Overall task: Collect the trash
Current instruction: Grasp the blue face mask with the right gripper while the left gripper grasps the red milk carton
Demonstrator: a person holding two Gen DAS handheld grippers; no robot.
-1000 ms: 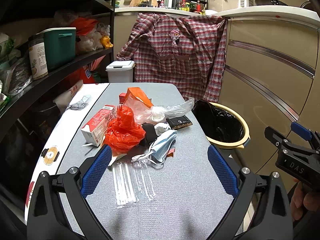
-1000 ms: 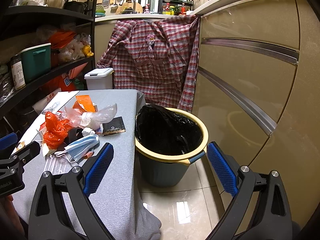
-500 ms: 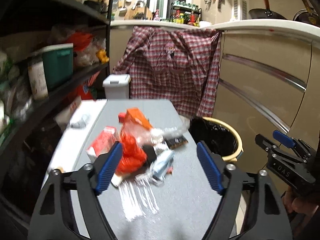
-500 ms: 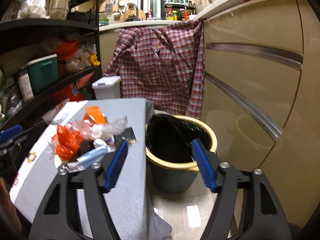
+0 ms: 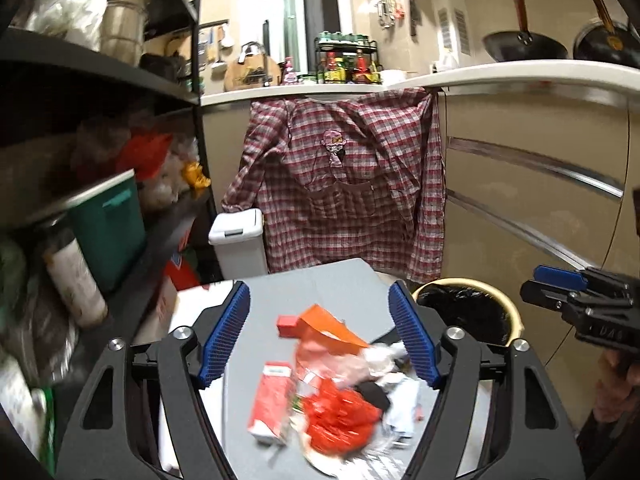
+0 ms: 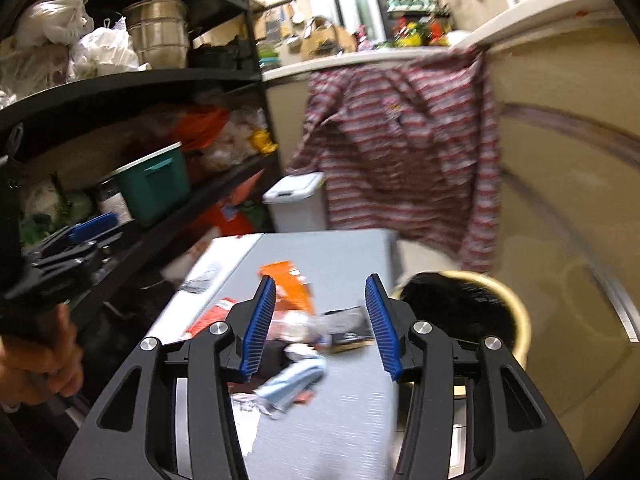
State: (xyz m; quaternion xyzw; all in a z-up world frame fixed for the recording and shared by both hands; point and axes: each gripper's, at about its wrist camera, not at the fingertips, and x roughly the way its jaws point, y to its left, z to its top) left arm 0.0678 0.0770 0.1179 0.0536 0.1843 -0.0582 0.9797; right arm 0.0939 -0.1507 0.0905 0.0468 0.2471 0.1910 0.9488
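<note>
Both grippers, left gripper and right gripper, are empty with jaws closing, hovering above the trash pile on the grey table, just left of the bin. I'd say still approaching; next I'd drop onto one piece.

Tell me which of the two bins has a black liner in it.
The yellow-rimmed round bin on the floor right of the table: open-topped, black bag inside. The small white bin beyond the table, by the plaid shirt, has its lid closed and shows no liner.
</note>
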